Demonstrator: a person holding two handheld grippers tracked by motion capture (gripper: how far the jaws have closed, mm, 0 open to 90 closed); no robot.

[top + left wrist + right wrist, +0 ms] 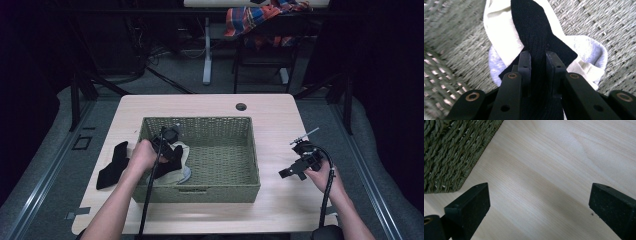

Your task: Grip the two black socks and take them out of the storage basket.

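High view: wooden table [280, 120] holds a woven basket [220, 187], dark room.

The black sock [534, 37] runs down between the fingers [524, 65] of the left gripper [537, 61], and the part of it behind them is hidden. Its top end is cut off by the picture's edge, past the fingertips. The white sock [501, 32] under it is partly covered, and so is the pale grey cloth [589, 51] beside the fingers. The weave of the basket [456, 52] off to one side of the fingers is blurred. In the right gripper view, the two wide-apart fingers [471, 206] of the right gripper [539, 205] are cut off at the bottom and side. Only a corner of the basket shows there, past one fingertip. In the high view, the hand hides part of the left gripper.
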